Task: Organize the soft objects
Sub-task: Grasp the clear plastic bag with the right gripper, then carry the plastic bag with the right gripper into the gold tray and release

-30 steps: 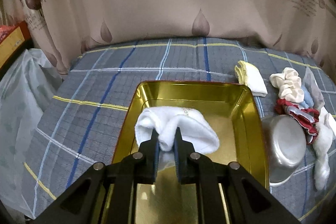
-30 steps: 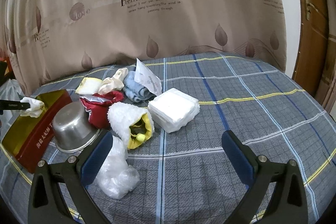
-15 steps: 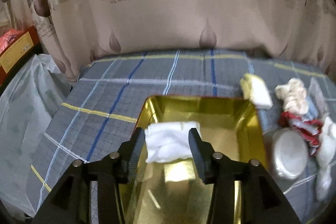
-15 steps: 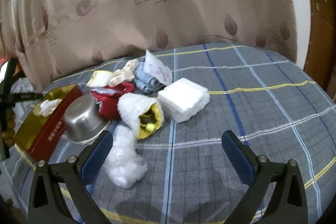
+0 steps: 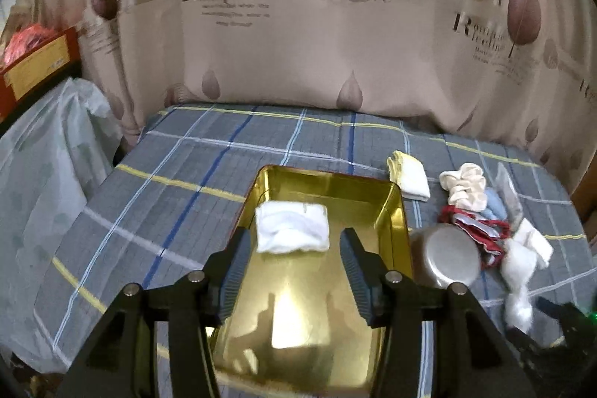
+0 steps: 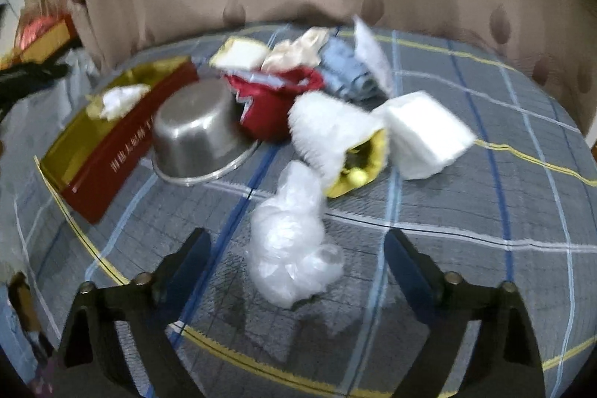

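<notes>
A white sock (image 5: pixel 293 226) lies in the gold tin tray (image 5: pixel 395 211), free of my left gripper (image 5: pixel 293 262), whose jaws are opening above it with no pad on the cloth. In the right wrist view the same tray (image 6: pixel 112 155) and sock (image 6: pixel 119 97) sit at the left. A crumpled clear plastic bag (image 6: pixel 291 248) lies between the fingers of my right gripper (image 6: pixel 298 267). Its jaws are closing, and the pads stand off the bag on both sides. Behind it lie a white fluffy pouch with yellow lining (image 6: pixel 335 137) and a white tissue pack (image 6: pixel 425 133).
An upturned steel bowl (image 6: pixel 194 133) stands beside the tray. Behind it are a red pouch (image 6: pixel 276 103), a cream scrunchie (image 6: pixel 294 49), blue cloth (image 6: pixel 347 73) and a yellow-edged cloth (image 6: pixel 242 55). A curtain (image 5: pixel 298 25) hangs at the plaid bed's far edge; a plastic-covered bundle (image 5: pixel 41 174) lies left.
My left gripper let go of the white sock, which dropped into the tray, and lifted back. My right gripper tilted down toward the plastic bag and its jaws narrowed.
</notes>
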`<state>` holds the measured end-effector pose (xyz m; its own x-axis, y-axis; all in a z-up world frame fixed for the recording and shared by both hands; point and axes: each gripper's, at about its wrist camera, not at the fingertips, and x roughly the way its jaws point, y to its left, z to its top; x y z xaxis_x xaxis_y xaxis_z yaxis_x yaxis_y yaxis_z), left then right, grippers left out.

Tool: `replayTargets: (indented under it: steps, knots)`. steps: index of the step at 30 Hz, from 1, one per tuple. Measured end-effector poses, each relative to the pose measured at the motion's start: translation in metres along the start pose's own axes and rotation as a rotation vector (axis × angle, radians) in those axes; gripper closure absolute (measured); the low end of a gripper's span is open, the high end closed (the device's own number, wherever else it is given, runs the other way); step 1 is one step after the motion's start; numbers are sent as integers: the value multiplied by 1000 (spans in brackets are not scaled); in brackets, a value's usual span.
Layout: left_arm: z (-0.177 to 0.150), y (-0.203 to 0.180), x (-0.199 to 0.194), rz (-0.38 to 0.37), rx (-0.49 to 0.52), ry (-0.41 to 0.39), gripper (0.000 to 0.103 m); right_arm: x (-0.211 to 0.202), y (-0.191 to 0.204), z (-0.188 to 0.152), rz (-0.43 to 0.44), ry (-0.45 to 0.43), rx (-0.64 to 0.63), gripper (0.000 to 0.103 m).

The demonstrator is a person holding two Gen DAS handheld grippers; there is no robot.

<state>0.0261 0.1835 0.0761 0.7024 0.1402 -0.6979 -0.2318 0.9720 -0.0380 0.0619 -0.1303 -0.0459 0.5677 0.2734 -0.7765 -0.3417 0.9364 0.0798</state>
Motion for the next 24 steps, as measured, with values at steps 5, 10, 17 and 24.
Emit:
replayTargets:
  steps: [5, 10, 17, 24]
  knots:
    - [-29, 22, -33, 41, -68, 0, 52, 10, -2, -1, 38, 56, 14, 71]
    - [-60, 34, -53, 73, -93, 18, 52, -18, 20, 7, 128, 0, -5, 72]
    - [-68, 44, -64, 65, -123, 24, 52, -24, 99, 81, 296, -33, -98, 72]
    - [-64, 54, -72, 121, -127, -8, 52, 51, 172, 144, 308, 46, -176, 72]
